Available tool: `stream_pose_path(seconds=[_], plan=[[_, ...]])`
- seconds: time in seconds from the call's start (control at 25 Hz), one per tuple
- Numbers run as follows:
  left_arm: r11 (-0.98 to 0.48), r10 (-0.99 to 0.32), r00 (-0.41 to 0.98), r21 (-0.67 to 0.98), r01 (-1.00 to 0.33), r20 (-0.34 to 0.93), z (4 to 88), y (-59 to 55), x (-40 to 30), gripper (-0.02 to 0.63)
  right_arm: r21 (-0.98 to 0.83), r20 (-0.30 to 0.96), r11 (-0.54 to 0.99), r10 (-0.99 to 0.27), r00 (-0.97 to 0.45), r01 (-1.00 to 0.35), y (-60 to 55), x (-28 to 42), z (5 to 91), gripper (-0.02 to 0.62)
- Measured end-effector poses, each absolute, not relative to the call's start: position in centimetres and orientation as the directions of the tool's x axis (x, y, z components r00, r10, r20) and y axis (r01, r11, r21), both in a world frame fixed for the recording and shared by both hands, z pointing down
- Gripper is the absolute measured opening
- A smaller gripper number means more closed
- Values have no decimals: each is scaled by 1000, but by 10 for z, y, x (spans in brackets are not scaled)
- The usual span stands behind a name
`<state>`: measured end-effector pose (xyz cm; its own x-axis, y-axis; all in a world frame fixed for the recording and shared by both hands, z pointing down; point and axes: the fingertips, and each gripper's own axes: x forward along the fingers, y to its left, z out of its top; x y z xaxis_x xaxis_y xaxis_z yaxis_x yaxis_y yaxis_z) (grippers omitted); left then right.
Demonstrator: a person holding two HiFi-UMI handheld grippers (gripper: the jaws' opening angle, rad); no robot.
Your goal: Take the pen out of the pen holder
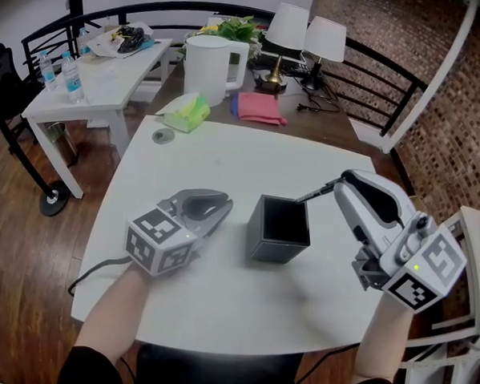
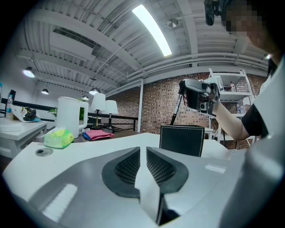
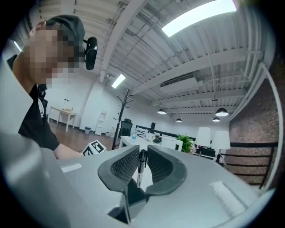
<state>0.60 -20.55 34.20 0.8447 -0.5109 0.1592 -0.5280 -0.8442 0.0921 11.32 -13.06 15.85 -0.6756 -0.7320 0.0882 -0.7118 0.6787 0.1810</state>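
Note:
The black square pen holder (image 1: 280,229) stands upright in the middle of the white table (image 1: 226,158). My right gripper (image 1: 340,185) hangs to its right, raised above the table, and is shut on a thin black pen (image 1: 314,193). The pen slants down towards the holder's far right corner and looks clear of it. In the right gripper view the pen (image 3: 140,165) is pinched upright between the pads. The left gripper view shows the holder (image 2: 181,140) ahead with the pen (image 2: 177,110) above it. My left gripper (image 1: 220,206) rests on the table left of the holder, jaws together and nothing in them.
Behind the white table stands a brown one with a white kettle (image 1: 212,67), a pink cloth (image 1: 259,108), a green pack (image 1: 187,113) and two lamps (image 1: 288,31). A small round disc (image 1: 163,135) lies on the white table's far left.

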Motion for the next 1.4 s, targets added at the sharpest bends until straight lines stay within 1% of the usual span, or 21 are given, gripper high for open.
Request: stream_pose_path(seconds=[0.16, 0.36, 0.44, 0.52, 0.72, 0.8, 0.92, 1.12, 1.28, 1.4], plan=[[-843, -513, 843, 92, -530, 159, 341, -207, 5, 41, 80, 66, 647, -763, -643, -758, -125, 155, 158, 71], [-841, -516, 842, 93, -533, 157, 340, -206, 5, 41, -91, 107, 619, -773, -626, -780, -118, 204, 185, 69], [-841, -516, 842, 94, -533, 155, 341, -206, 5, 41, -169, 109, 630, -752, -650, -758, -114, 216, 198, 66], [-840, -519, 841, 94, -535, 155, 341, -206, 4, 41, -234, 82, 648, -730, -678, -725, -110, 223, 206, 64], [-837, -523, 839, 93, -539, 153, 339, -207, 4, 41, -403, -77, 689, -682, -728, -602, -99, 250, 203, 61], [-836, -524, 838, 93, -540, 153, 340, -208, 4, 41, -443, -88, 696, -660, -746, -565, -98, 256, 209, 60], [-835, -526, 837, 92, -542, 153, 340, -208, 3, 41, -483, -33, 702, -611, -791, -523, -101, 252, 230, 60], [-835, -527, 836, 92, -543, 152, 339, -207, 3, 41, -545, 136, 679, -507, -851, -492, -116, 229, 281, 58], [-834, -527, 836, 93, -543, 153, 340, -208, 3, 41, -578, 263, 597, -509, -819, -557, -144, 219, 323, 60], [-834, -528, 835, 93, -544, 154, 340, -207, 4, 41, -574, 308, 560, -529, -791, -597, -163, 209, 335, 66]])
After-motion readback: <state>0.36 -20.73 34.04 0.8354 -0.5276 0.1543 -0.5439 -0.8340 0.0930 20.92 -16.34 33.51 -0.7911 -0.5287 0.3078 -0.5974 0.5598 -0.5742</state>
